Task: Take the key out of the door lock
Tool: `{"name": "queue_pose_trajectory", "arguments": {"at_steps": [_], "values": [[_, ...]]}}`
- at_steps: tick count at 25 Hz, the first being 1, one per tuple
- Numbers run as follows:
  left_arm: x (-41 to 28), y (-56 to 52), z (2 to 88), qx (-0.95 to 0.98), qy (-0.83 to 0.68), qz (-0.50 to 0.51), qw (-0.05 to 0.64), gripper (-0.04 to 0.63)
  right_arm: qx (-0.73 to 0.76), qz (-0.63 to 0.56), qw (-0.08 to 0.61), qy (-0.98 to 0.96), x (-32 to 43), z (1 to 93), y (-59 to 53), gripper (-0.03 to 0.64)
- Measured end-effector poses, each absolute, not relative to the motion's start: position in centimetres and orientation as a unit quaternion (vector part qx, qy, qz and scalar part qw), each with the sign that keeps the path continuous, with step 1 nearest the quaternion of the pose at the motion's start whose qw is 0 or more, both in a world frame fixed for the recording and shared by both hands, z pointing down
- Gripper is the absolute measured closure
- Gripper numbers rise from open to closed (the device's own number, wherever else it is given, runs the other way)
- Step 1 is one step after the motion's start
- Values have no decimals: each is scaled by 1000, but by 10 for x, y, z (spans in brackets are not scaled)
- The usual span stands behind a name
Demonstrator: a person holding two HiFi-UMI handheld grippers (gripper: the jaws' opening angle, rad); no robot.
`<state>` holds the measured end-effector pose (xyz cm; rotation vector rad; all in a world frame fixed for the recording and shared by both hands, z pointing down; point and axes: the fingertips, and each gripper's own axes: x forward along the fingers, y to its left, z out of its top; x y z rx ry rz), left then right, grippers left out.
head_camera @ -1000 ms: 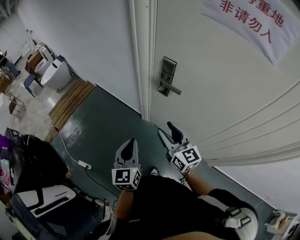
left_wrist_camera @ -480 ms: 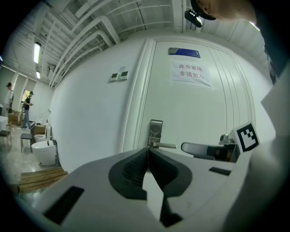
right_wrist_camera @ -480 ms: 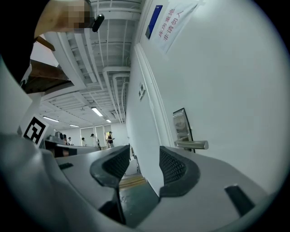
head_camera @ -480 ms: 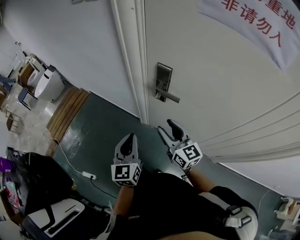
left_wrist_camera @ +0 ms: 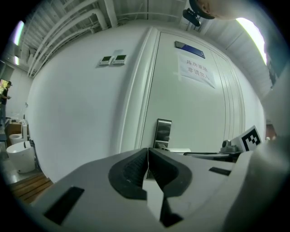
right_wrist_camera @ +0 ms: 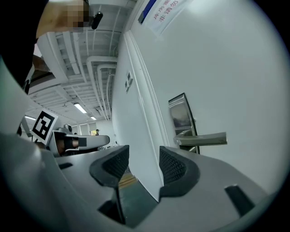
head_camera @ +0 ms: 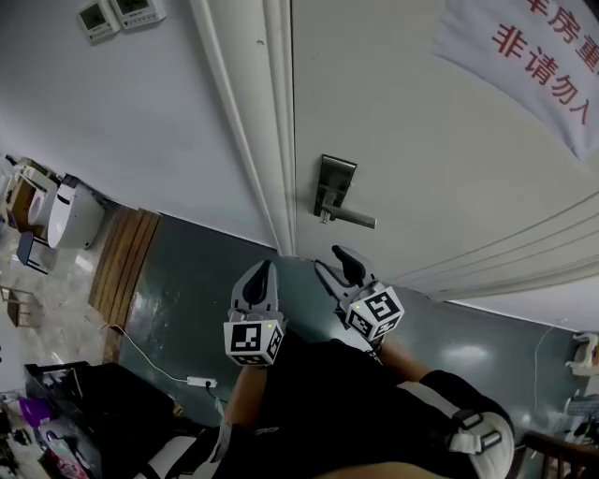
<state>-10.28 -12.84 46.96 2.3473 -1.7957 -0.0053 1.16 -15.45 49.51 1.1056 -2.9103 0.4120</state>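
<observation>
A steel lock plate (head_camera: pixel 333 186) with a lever handle (head_camera: pixel 354 219) is fixed on the white door (head_camera: pixel 421 140); it also shows in the left gripper view, lock plate (left_wrist_camera: pixel 162 133), and in the right gripper view, lever handle (right_wrist_camera: pixel 202 139). No key can be made out from here. My left gripper (head_camera: pixel 258 278) is shut and empty, below the frame's edge. My right gripper (head_camera: pixel 339 265) is open and empty, a short way below the handle. Both are well short of the door.
A white door frame (head_camera: pixel 271 122) runs left of the lock. A paper notice with red print (head_camera: pixel 529 51) hangs on the door. Two wall panels (head_camera: pixel 120 11) sit high on the left wall. A wooden platform (head_camera: pixel 122 267) and a cable with power strip (head_camera: pixel 201 383) lie on the dark floor.
The head view has swung up and right, so the lock sits lower in frame and nearer the grippers. Both grippers hold the same pose, left shut and right open.
</observation>
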Motion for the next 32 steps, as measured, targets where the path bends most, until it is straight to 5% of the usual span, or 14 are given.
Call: {"name": "queue_pose_trajectory", "arguments": {"at_steps": [16,32], "values": [[-160,-209,489,866,-484,12,127,571,489,192,5,-851,-23,522,-198,402],[-118,-233,532,906,-391,65,152,571,562,286,-52,-774,6,561,-200,403]]}}
